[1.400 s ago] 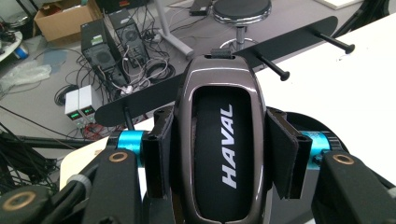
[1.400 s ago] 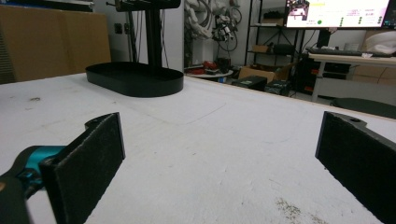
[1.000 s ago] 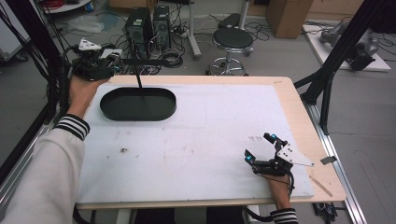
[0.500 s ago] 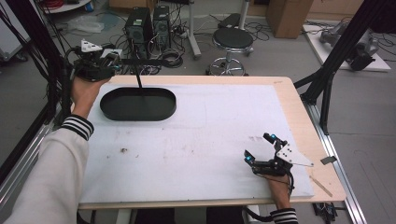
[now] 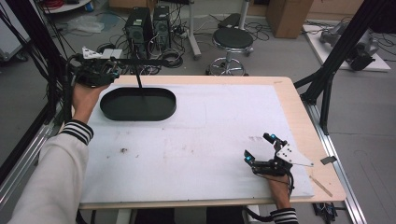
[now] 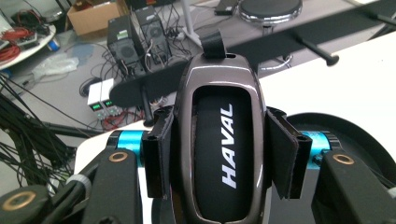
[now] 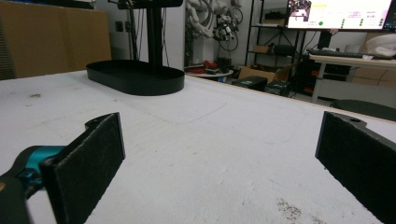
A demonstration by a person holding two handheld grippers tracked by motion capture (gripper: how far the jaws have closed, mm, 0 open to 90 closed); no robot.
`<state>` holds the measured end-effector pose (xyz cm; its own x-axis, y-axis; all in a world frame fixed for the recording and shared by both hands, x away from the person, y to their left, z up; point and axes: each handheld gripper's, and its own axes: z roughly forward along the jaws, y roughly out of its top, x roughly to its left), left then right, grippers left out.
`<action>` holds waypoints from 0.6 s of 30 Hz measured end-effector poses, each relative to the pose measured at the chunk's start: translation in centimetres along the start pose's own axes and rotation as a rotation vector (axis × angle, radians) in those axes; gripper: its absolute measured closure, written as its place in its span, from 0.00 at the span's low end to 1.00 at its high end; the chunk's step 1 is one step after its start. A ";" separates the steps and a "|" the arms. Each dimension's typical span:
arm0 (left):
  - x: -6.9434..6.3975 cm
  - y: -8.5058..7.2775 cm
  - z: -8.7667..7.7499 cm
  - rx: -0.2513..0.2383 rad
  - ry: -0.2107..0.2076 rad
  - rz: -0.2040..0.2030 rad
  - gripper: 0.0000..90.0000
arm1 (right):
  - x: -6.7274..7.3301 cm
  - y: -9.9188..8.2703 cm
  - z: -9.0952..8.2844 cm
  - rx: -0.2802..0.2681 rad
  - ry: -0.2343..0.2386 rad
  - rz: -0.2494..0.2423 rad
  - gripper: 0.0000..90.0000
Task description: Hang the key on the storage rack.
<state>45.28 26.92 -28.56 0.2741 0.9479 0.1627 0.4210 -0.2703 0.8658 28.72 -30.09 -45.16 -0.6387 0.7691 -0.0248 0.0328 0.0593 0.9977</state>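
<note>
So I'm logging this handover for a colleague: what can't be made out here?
- Key fob, left gripper view: its lower end is cut off by the bottom edge.
- Same fob, high view: too small, hidden inside the left tool.
- Black stand, right gripper view: its crossbar runs off the top edge.
</note>
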 end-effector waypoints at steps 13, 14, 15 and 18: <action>-0.6 -2.2 0.4 0.044 -0.019 -0.017 0.54 | 0.0 0.0 0.0 -0.001 -0.001 0.000 0.00; -0.7 -2.3 0.5 0.037 -0.012 -0.021 0.54 | 0.0 0.0 0.0 -0.001 0.000 0.000 0.00; -0.7 -2.5 0.6 0.039 -0.016 -0.029 0.54 | 0.0 0.0 0.0 -0.001 -0.001 -0.001 0.00; -1.0 -3.2 1.1 0.051 -0.025 -0.032 0.54 | -0.1 0.0 0.0 0.000 -0.002 0.000 0.00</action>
<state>44.62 26.66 -31.97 0.2812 0.9517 0.1229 0.4732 -0.2489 0.8451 28.76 -30.13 -45.17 -0.6373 0.7702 -0.0249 0.0330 0.0595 0.9977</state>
